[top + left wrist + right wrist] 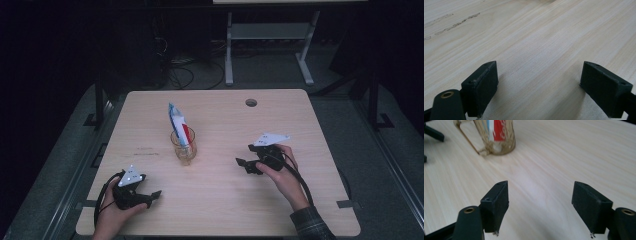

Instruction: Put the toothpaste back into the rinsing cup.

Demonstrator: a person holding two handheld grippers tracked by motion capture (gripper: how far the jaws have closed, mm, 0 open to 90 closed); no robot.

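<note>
- Looking at the table [300, 200] first: light wood, cable hole near the far edge, right of centre; rest of the top is bare.
- Glass mug [184, 148] stands about mid-table, slightly left of centre, upright, handle visible in the right gripper view [496, 137].
- Toothpaste tube [178, 125] sits inside the mug, leaning toward the far-left corner, top end sticking well out over the rim. Judgement: the tube-in-mug step looks done.
- Right gripper [246, 164] is right of the mug, well apart from it, toward the right edge; jaws spread, nothing between them [540, 210]. Reads as released.
- Left gripper [152, 196] rests near the front-left corner, jaws wide apart, only bare wood between them [539, 87]. Not involved.
- Left to do, as I judge it: nothing obvious beyond parking the right hand, unless the mug itself gets moved.
</note>
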